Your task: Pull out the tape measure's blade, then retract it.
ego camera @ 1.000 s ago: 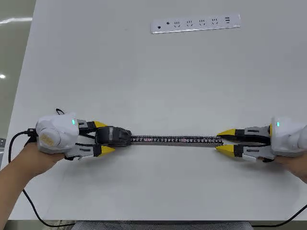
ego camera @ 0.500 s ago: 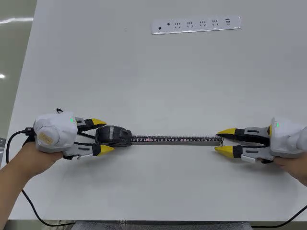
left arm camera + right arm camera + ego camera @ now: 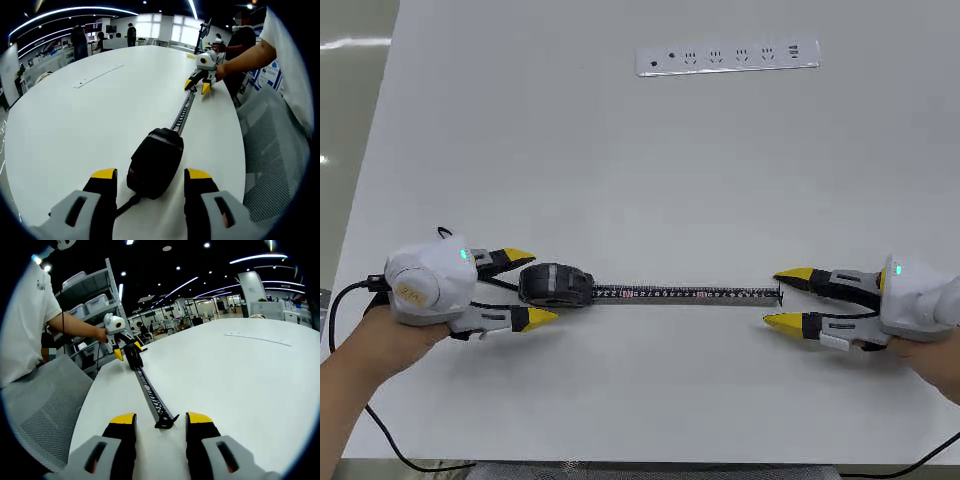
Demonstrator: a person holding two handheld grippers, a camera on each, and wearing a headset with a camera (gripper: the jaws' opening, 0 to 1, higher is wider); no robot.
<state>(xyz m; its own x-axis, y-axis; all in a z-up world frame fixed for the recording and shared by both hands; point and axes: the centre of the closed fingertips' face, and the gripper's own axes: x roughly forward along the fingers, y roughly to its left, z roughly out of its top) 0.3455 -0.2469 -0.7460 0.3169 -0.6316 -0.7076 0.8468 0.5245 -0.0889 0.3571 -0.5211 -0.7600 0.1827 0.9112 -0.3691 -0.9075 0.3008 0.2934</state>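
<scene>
Left gripper (image 3: 538, 286) and right gripper (image 3: 772, 297) both spread now, released the black rounded tape measure (image 3: 558, 283) and its dark numbered blade (image 3: 685, 292); blade stayed out, pull done, retract pending

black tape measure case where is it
In the head view, the black tape measure case lies lower left on the white table, between the jaws of the open left gripper.

Black tape measure (image 3: 155, 162) between the parted left tongs (image 3: 152, 174); blade (image 3: 184, 111) out toward the right tongs (image 3: 196, 90)
</scene>
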